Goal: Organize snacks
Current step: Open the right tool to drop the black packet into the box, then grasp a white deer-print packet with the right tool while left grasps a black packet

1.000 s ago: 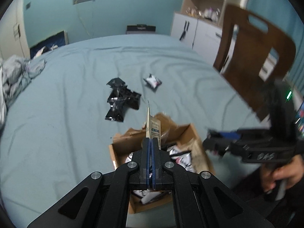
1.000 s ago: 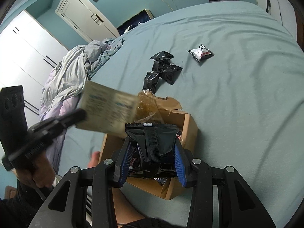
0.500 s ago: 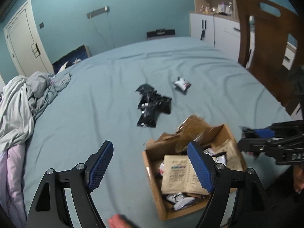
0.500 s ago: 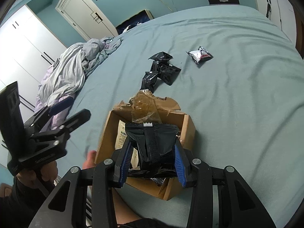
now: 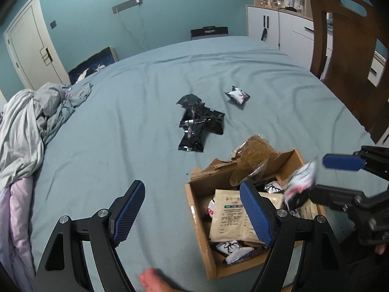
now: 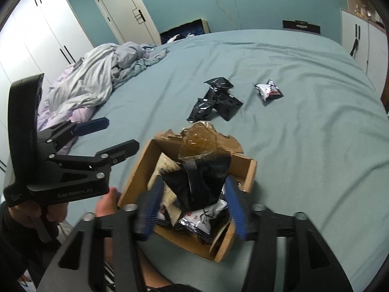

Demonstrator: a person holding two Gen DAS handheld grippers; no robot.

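An open cardboard box [image 5: 198,219] [image 6: 249,170] sits on the teal bed near the front edge, holding beige sachets [image 5: 228,216] and black-and-white snack packs. My left gripper [image 5: 192,209] is open and empty, left of and over the box. My right gripper [image 6: 193,206] is open above the box; a black snack pack [image 6: 201,177] drops free between its fingers, blurred. It also shows in the left wrist view [image 5: 299,185]. A pile of black packs [image 5: 197,124] [image 6: 216,102] and one white pack [image 5: 238,96] [image 6: 268,90] lie farther back on the bed.
Crumpled grey bedding [image 5: 29,126] [image 6: 97,77] lies at the bed's left side. A wooden chair [image 5: 350,48] stands at the right. White cabinets [image 5: 277,24] and a door [image 6: 121,12] are by the far wall. A torn flap with tape [image 6: 201,138] rises from the box.
My left gripper opened and let the beige sachet fall into the box. My right gripper has just opened, releasing the black pack over the box.
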